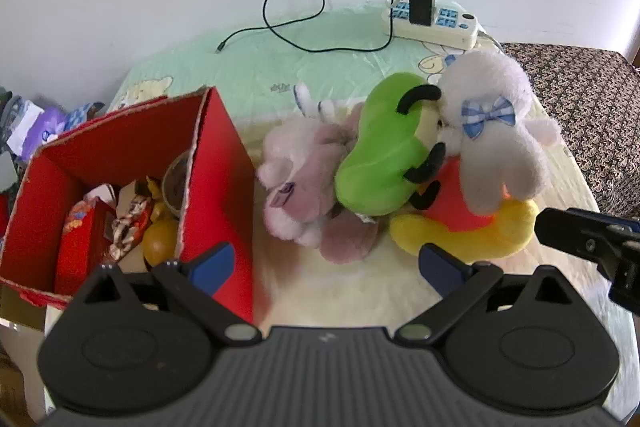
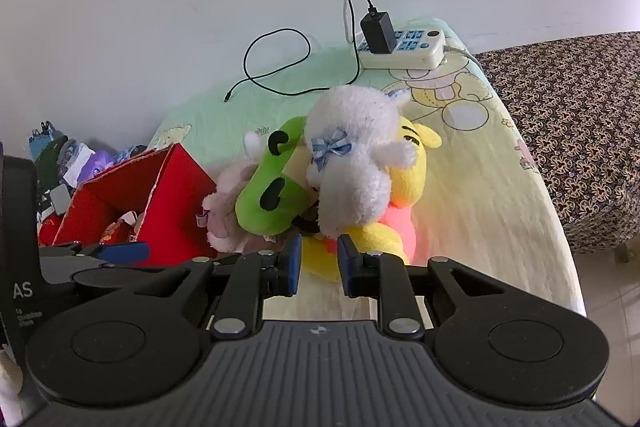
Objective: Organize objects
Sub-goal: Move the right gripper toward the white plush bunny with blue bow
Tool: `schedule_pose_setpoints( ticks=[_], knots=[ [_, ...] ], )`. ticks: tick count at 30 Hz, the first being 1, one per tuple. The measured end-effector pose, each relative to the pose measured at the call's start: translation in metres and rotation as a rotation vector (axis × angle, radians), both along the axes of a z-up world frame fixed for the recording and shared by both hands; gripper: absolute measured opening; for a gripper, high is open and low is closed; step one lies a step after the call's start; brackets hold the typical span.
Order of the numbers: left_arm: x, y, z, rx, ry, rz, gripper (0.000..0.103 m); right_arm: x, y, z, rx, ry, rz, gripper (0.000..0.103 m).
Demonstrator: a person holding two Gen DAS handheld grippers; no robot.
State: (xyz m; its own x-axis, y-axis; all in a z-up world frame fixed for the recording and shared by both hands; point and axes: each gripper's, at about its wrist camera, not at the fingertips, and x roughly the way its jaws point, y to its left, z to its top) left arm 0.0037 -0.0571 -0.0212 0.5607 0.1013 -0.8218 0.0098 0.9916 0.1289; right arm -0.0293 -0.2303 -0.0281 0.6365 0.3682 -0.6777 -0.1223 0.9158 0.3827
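Red box (image 1: 216,163) walls off left, plush pile (image 1: 384,163) crowds centre, bare tablecloth (image 2: 492,195) free right

**Colours & patterns on the bed**

Open red cardboard box (image 1: 216,163), red inside & out, w/ a red printed packet (image 1: 80,239) and a yellow-orange round fruit (image 1: 158,243) in it. Fluffy pale pink plush toy (image 1: 296,171). Lime green plush toy (image 1: 380,155) w/ black curved marks. White fluffy plush toy (image 1: 492,131) w/ blue-and-white checked bow. Yellow plush toy (image 1: 468,231) w/ orange-red patch. Mint green & pale yellow cartoon-print sheet (image 1: 320,67). Cream power strip (image 1: 432,23) w/ blue sockets, black plug-in adapter (image 1: 422,3). Brown floral-patterned cover (image 2: 568,131) at right. Black grippers, blue pads.
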Motion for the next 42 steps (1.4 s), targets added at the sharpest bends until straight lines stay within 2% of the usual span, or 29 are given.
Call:
schedule_pose_setpoints(
  ticks=[30,42],
  knots=[
    [0.009,-0.009,-0.008,0.029,0.029,-0.025,0.099,0.006,-0.016,-0.003,0.049,0.014,-0.033,0.023],
    [0.026,-0.025,-0.001,0.018,0.012,-0.077,0.099,0.029,-0.050,-0.004,0.136,0.021,-0.106,0.024]
  ],
)
